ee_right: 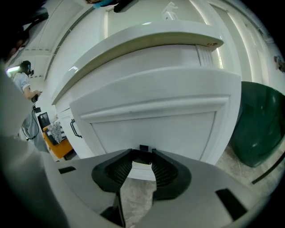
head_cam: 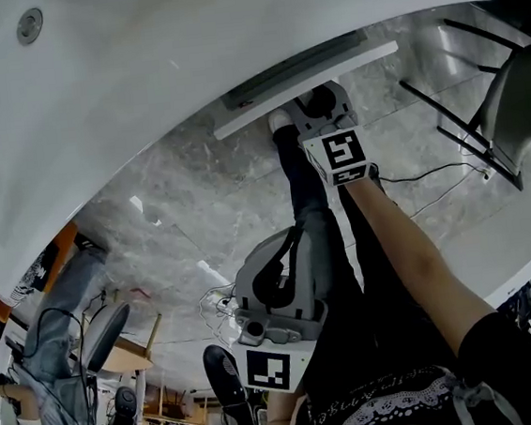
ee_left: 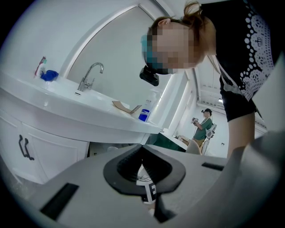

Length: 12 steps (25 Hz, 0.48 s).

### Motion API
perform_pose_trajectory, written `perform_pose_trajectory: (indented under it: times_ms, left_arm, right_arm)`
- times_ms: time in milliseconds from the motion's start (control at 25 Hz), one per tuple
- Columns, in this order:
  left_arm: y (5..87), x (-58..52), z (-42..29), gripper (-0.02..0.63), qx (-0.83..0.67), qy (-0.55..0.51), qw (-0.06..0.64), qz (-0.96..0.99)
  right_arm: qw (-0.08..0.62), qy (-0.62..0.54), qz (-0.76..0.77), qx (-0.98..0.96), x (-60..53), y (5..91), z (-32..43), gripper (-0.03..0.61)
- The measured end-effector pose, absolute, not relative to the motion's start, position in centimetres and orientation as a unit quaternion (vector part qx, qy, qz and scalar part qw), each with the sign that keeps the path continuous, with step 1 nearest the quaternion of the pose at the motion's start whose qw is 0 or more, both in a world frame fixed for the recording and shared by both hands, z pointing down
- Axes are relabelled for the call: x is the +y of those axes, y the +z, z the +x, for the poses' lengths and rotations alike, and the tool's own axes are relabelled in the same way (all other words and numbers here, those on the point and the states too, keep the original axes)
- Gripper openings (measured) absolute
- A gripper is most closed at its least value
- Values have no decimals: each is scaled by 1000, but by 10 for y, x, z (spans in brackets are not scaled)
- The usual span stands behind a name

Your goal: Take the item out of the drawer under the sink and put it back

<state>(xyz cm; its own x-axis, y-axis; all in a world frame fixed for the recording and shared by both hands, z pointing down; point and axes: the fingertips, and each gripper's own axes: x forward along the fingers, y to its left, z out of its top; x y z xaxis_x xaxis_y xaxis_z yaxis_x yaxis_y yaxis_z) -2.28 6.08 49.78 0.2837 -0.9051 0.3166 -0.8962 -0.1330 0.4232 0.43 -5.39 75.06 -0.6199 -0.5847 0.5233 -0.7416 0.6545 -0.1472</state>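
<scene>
The white drawer front (ee_right: 156, 129) under the sink counter (ee_right: 133, 42) fills the right gripper view; in the head view the drawer (head_cam: 304, 85) juts slightly from below the basin (head_cam: 139, 88). My right gripper (ee_right: 143, 156) is shut on the drawer's small black handle (ee_right: 143, 148), which sits between the pad tips. From above, the right gripper (head_cam: 315, 98) is pressed up to the drawer edge. My left gripper (head_cam: 288, 242) hangs lower by my leg, shut with nothing in it (ee_left: 142, 149). The drawer's inside and any item in it are hidden.
A faucet (ee_left: 91, 75), a blue cup (ee_left: 50, 75) and a blue bottle (ee_left: 144, 115) stand on the counter. A cabinet door with black handles (ee_left: 24, 147) is left of the drawer. A green bin (ee_right: 258, 124) stands right of it. A chair (head_cam: 518, 105) and cables (head_cam: 432, 180) lie nearby.
</scene>
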Motion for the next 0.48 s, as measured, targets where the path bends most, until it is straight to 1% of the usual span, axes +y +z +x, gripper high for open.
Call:
perform_pose_trajectory:
  times_ms: [480]
  left_arm:
    - [497, 66, -27, 3, -604, -10, 284, 745]
  right_arm:
    - [227, 176, 356, -889, -38, 749, 15, 138]
